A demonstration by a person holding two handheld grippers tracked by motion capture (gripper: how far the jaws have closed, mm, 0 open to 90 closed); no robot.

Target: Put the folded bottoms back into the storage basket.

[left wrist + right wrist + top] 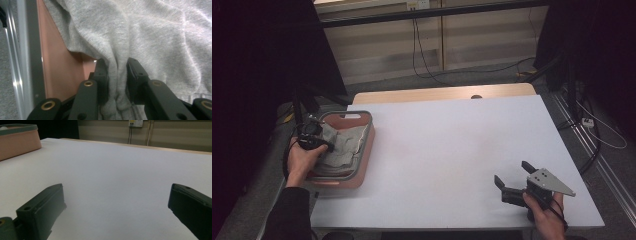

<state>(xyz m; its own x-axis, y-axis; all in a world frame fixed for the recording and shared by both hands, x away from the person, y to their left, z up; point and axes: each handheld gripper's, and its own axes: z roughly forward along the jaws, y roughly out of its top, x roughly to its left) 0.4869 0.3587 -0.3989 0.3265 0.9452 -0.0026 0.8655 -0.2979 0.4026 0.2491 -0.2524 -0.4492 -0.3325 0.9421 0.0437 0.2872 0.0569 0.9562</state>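
Grey knit cloth: a soft garment (339, 147) lies crumpled inside the pink basket (367, 150), which sits at the left edge of the white table (452, 150).
Left gripper: the left gripper (117, 75) reaches down into the basket; a bunched fold of the cloth (117, 62) stands between its two black jaws, which are nearly closed and pinch it from both sides.
Fold axis: the pinched ridge runs straight away from the jaws, along their length, so a pull back along that line looks likely to draw the cloth up and out of the basket.
Basket wall: its pink inner side (60, 75) stands just left of the jaws in the left gripper view, near but apart from them.
Right gripper: the right gripper (513, 177) rests low over the table's near right corner, jaws spread wide (117, 207) with nothing between them.
Nearer hand: the left by far; the right is well apart, across the bare table top, its jaws pointing toward the basket (18, 141).
Next move, as judged: lifting the cloth clear of the rim while the grip lasts.
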